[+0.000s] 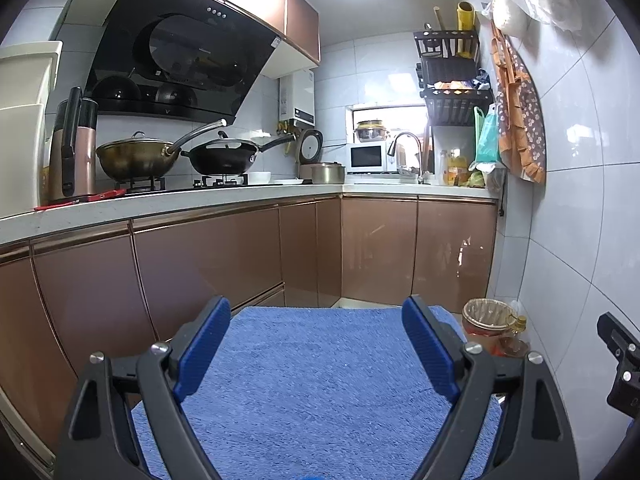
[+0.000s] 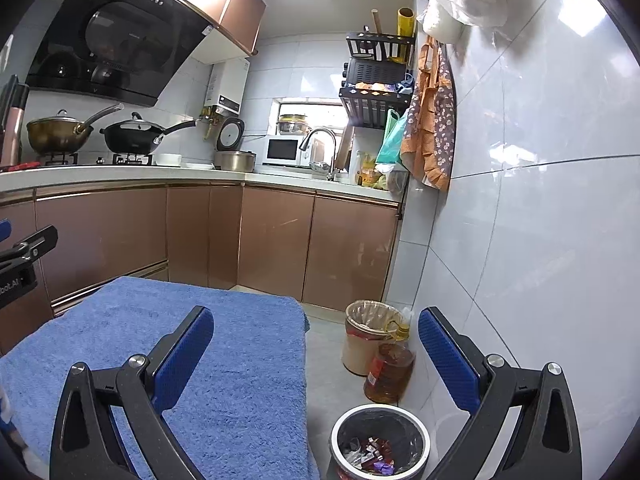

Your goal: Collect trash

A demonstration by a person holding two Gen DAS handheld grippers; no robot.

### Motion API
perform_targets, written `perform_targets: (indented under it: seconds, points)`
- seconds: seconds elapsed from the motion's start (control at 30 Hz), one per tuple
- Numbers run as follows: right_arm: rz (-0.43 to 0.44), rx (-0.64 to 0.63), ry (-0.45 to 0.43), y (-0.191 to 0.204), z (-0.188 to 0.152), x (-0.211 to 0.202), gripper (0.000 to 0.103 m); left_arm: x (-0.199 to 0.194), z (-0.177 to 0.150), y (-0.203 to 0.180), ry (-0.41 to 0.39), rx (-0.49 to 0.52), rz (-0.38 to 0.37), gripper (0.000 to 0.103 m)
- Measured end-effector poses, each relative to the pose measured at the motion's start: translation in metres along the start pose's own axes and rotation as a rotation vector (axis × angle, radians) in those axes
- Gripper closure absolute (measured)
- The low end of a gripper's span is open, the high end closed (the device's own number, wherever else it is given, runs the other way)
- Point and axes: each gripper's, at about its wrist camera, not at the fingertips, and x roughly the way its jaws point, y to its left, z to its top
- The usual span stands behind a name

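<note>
A small black-lined bin [image 2: 380, 440] with a white rim stands on the floor by the blue-covered table [image 2: 224, 360]; several crumpled wrappers [image 2: 370, 454] lie inside it. My right gripper [image 2: 316, 344] is open and empty, above the table's right edge and the bin. My left gripper [image 1: 316, 344] is open and empty over the blue cloth [image 1: 320, 380]. No loose trash shows on the cloth. The right gripper's body [image 1: 620, 360] shows at the left view's right edge.
A taller bin with a clear liner [image 2: 368, 332] and an oil bottle [image 2: 388, 372] stand against the tiled wall [image 2: 540, 240]. Brown cabinets [image 2: 276, 240] and a counter with pans [image 1: 216, 156], a microwave and a sink run behind the table.
</note>
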Motion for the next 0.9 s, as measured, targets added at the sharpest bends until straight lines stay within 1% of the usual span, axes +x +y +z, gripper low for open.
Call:
perform_targets:
  seconds: [0.5, 0.9]
  points:
    - [0.003, 0.012, 0.003, -0.0025, -0.0016, 0.0001, 0.0, 0.0007, -0.0045, -0.0034, 0.021, 0.003, -0.011, 0.016]
    - [-0.003, 0.024, 0.01, -0.0041, -0.002, 0.0014, 0.0, 0.0021, -0.0062, -0.0064, 0.046, 0.008, -0.036, 0.016]
